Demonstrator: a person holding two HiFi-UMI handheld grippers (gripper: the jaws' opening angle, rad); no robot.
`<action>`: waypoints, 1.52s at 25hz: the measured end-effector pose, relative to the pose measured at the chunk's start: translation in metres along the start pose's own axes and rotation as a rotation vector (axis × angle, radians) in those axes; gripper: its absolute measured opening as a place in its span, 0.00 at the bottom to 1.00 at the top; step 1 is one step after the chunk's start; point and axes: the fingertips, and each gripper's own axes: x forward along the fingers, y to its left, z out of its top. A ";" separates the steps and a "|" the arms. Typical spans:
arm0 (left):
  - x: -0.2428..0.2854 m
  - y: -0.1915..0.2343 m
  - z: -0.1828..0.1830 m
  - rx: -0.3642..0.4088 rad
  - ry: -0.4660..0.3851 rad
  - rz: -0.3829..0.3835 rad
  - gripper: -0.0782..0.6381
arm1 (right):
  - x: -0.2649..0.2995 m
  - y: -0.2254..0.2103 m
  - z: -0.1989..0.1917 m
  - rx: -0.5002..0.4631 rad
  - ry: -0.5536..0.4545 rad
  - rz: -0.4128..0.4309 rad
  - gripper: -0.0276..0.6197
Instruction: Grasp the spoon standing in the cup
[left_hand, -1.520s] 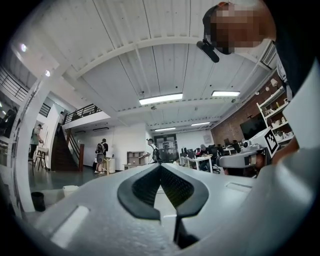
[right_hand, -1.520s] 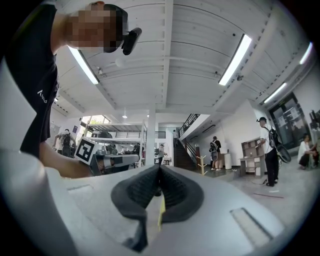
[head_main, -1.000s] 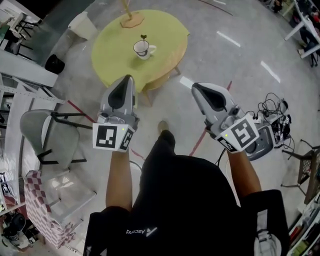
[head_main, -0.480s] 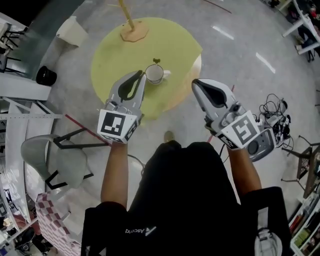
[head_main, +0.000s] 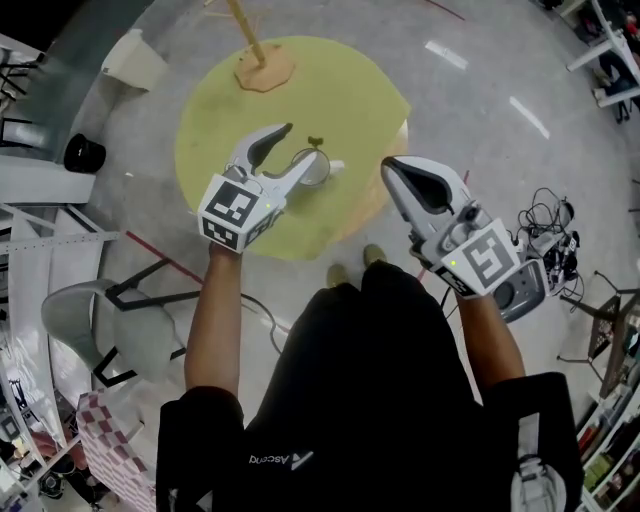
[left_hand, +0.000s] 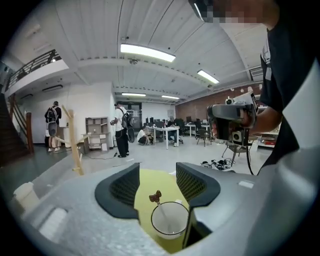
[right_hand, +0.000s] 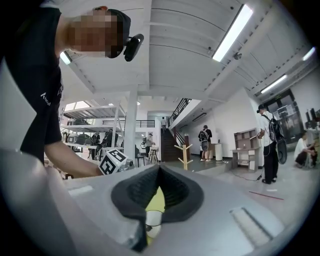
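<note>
A white cup (head_main: 318, 170) stands on the round yellow-green table (head_main: 215, 120), with a spoon (head_main: 316, 141) upright in it, its brown top showing above the rim. My left gripper (head_main: 300, 146) hovers over the table just short of the cup; its jaws are opening and nothing is pressed between them. In the left gripper view the cup (left_hand: 170, 224) and spoon (left_hand: 156, 197) show through the gap, a little beyond the left gripper (left_hand: 157, 176). My right gripper (head_main: 392, 165) stays shut and empty at the table's right edge, and the cup (right_hand: 152, 220) is partly hidden below the right gripper (right_hand: 159, 169).
A wooden peg stand (head_main: 262, 65) rises at the table's far side. On the floor are a white bin (head_main: 132, 60), a black bin (head_main: 85, 152), a grey chair (head_main: 115, 320) at left and a cable tangle (head_main: 545, 240) at right. Several people stand far off.
The person has stepped up to the table. My left gripper moved forward over it towards the cup and its jaws went from shut to wide apart. The right gripper barely moved.
</note>
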 end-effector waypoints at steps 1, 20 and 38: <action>0.007 0.003 -0.005 -0.002 0.018 -0.022 0.42 | 0.002 -0.005 -0.002 0.005 0.011 -0.002 0.05; 0.078 0.003 -0.093 -0.079 0.311 -0.226 0.25 | -0.006 -0.075 -0.030 0.045 0.092 -0.038 0.05; 0.051 0.006 -0.059 -0.053 0.209 0.044 0.18 | -0.018 -0.075 -0.026 0.063 0.059 0.025 0.05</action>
